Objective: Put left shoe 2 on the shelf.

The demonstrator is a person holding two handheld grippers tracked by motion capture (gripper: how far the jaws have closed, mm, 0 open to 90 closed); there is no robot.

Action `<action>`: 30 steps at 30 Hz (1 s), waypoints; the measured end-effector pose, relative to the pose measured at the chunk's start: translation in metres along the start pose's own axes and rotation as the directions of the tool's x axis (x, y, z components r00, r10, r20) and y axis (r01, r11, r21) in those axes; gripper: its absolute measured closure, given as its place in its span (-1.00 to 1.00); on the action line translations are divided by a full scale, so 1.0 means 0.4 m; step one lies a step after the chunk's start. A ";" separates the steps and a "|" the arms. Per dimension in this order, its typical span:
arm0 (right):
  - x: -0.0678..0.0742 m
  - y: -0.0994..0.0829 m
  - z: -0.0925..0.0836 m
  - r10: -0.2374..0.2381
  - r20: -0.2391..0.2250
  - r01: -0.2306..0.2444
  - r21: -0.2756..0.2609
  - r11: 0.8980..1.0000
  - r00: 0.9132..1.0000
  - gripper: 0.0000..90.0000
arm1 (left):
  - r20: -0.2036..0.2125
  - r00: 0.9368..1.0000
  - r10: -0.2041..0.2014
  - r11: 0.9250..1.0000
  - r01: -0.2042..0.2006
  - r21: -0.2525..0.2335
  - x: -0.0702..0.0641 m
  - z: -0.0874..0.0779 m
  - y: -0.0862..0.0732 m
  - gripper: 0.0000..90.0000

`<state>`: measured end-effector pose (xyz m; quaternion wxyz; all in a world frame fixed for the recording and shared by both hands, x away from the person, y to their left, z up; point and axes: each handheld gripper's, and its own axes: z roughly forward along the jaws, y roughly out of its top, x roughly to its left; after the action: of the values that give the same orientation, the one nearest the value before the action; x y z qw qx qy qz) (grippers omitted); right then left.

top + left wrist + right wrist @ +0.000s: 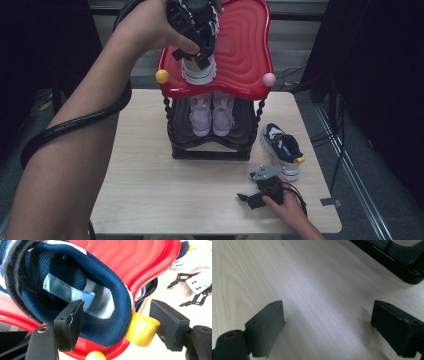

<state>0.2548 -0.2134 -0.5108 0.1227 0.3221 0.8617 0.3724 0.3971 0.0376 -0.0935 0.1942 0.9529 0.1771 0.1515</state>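
Left gripper [200, 47] raised over red top shelf [247, 45] of a two-tier shoe rack; jaws spread apart around heel of navy-and-white sneaker [199, 67], one jaw inside the collar, the other outside beyond the yellow pull loop [141, 328]; not clamped, neither pad seen pressing the heel wall. Sneaker resting sole-down at front left edge of top shelf, heel toward the rim, close to yellow ball finial [162, 76]. Right gripper [260, 192] low over the surface [150, 180], jaws wide apart, holding nothing. Matching sneaker [282, 147] lying on the surface just right of the rack; pale pink pair [211, 112] on black lower shelf.

Risks, as judged: heel near shelf rim, so a nudge from the withdrawing inner jaw could drag the shoe off the edge; pull loop liable to snag on the outer jaw.

Materials: top shelf glossy moulded plastic, concentric ripples, wavy outline; pink ball finial [269, 79] at right corner; twisted black posts; sneaker lining soft navy mesh with pale woven tag; loop flat webbing; surface light wood-grain laminate.
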 end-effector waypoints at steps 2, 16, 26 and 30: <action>0.000 0.000 0.000 0.000 0.001 0.000 0.001 1.000 1.000 -0.76 | -0.007 1.000 0.001 1.000 -0.001 -0.001 0.000 -0.007 -0.003 -0.39; 0.000 0.000 0.000 0.000 0.000 0.000 0.000 1.000 1.000 -0.76 | 0.001 0.999 -0.036 0.999 0.036 0.020 0.003 -0.042 -0.049 -0.46; 0.000 0.000 0.000 0.000 0.001 0.000 0.000 1.000 1.000 -0.76 | 0.012 0.998 -0.055 0.998 0.054 0.045 -0.003 -0.053 -0.083 -0.47; 0.000 0.000 0.000 0.000 0.002 0.000 0.001 1.000 1.000 -0.76 | 0.016 0.998 -0.066 0.996 0.065 0.058 -0.002 -0.056 -0.103 -0.47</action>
<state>0.2547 -0.2134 -0.5108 0.1234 0.3224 0.8617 0.3718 0.3768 0.0797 -0.0915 0.1734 0.9530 0.2107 0.1313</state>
